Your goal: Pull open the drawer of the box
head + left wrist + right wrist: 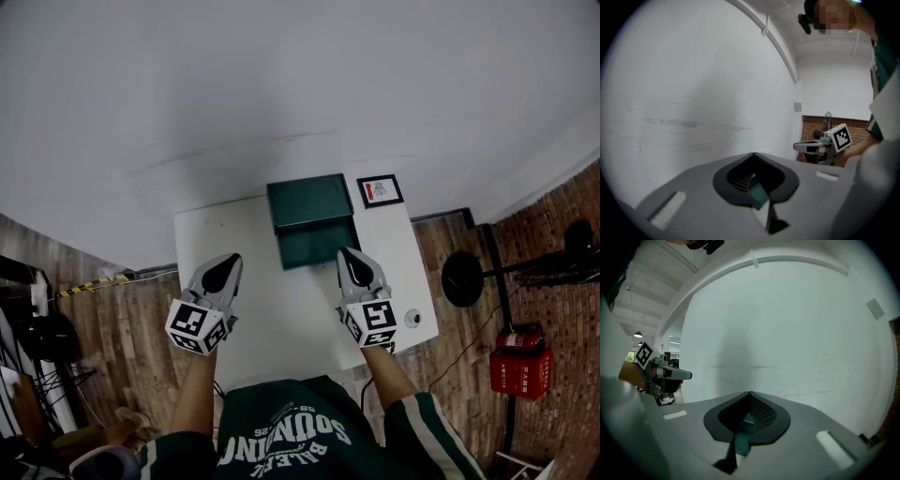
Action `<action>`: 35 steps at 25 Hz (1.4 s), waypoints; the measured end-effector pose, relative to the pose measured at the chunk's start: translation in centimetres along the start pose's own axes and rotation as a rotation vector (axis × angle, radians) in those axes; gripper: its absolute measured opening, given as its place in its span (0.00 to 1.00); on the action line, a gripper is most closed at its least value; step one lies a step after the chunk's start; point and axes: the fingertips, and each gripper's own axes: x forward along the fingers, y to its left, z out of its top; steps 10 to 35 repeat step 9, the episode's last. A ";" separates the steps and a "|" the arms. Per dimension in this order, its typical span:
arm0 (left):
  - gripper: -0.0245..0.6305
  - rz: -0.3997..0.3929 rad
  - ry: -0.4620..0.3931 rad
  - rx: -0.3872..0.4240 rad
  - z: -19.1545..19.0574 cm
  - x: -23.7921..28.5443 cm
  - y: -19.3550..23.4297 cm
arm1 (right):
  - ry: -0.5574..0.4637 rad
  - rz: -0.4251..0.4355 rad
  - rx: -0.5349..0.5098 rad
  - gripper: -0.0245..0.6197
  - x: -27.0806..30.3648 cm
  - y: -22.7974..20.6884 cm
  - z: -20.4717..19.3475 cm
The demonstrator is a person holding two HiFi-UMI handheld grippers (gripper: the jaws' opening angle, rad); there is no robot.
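A dark green box (310, 208) stands at the far edge of a white table (225, 246), against the wall; its front face (317, 249) turns toward me. Whether the drawer is out I cannot tell. My left gripper (226, 263) hovers above the table, left of the box, shut and empty. Right beside the box's front right corner hangs my right gripper (348, 254), also shut and holding nothing. Both gripper views tilt up at the white wall, with jaw tips meeting: the left gripper (753, 154) and the right gripper (749, 393). A sliver of green box (758, 193) shows below the jaws.
A small framed card (380, 190) lies at the table's far right corner, and a small round object (412, 318) near its right edge. On the wooden floor at right stand a round-based stand (462, 278) and a red crate with extinguishers (518, 369). Cables clutter the left.
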 end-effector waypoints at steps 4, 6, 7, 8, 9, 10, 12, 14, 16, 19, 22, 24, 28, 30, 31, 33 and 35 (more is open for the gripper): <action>0.12 -0.002 0.004 -0.005 -0.4 0.0 -0.1 | 0.005 0.000 0.001 0.04 0.0 0.0 -0.3; 0.12 -0.003 0.005 -0.008 -0.5 0.2 -0.3 | 0.007 -0.001 0.002 0.04 -0.1 -0.1 -0.4; 0.12 -0.005 0.005 -0.009 -0.6 0.3 -0.4 | 0.008 -0.002 0.002 0.04 -0.1 -0.2 -0.5; 0.12 -0.007 0.006 -0.009 -0.6 0.4 -0.5 | 0.008 -0.003 0.003 0.04 -0.1 -0.3 -0.5; 0.12 -0.009 0.006 -0.009 -0.6 0.5 -0.6 | 0.009 -0.004 0.004 0.04 -0.1 -0.4 -0.6; 0.12 -0.009 0.006 -0.009 -0.6 0.5 -0.6 | 0.009 -0.004 0.004 0.04 -0.1 -0.4 -0.6; 0.12 -0.009 0.006 -0.009 -0.6 0.5 -0.6 | 0.009 -0.004 0.004 0.04 -0.1 -0.4 -0.6; 0.12 -0.009 0.006 -0.009 -0.6 0.5 -0.6 | 0.009 -0.004 0.004 0.04 -0.1 -0.4 -0.6; 0.12 -0.009 0.006 -0.009 -0.6 0.5 -0.6 | 0.009 -0.004 0.004 0.04 -0.1 -0.4 -0.6; 0.12 -0.009 0.006 -0.009 -0.6 0.5 -0.6 | 0.009 -0.004 0.004 0.04 -0.1 -0.4 -0.6; 0.12 -0.009 0.006 -0.009 -0.6 0.5 -0.6 | 0.009 -0.004 0.004 0.04 -0.1 -0.4 -0.6; 0.12 -0.009 0.006 -0.009 -0.6 0.5 -0.6 | 0.009 -0.004 0.004 0.04 -0.1 -0.4 -0.6; 0.12 -0.009 0.006 -0.009 -0.6 0.5 -0.6 | 0.009 -0.004 0.004 0.04 -0.1 -0.4 -0.6; 0.12 -0.009 0.006 -0.009 -0.6 0.5 -0.6 | 0.009 -0.004 0.004 0.04 -0.1 -0.4 -0.6; 0.12 -0.009 0.006 -0.009 -0.6 0.5 -0.6 | 0.009 -0.004 0.004 0.04 -0.1 -0.4 -0.6; 0.12 -0.009 0.006 -0.009 -0.6 0.5 -0.6 | 0.009 -0.004 0.004 0.04 -0.1 -0.4 -0.6; 0.12 -0.009 0.006 -0.009 -0.6 0.5 -0.6 | 0.009 -0.004 0.004 0.04 -0.1 -0.4 -0.6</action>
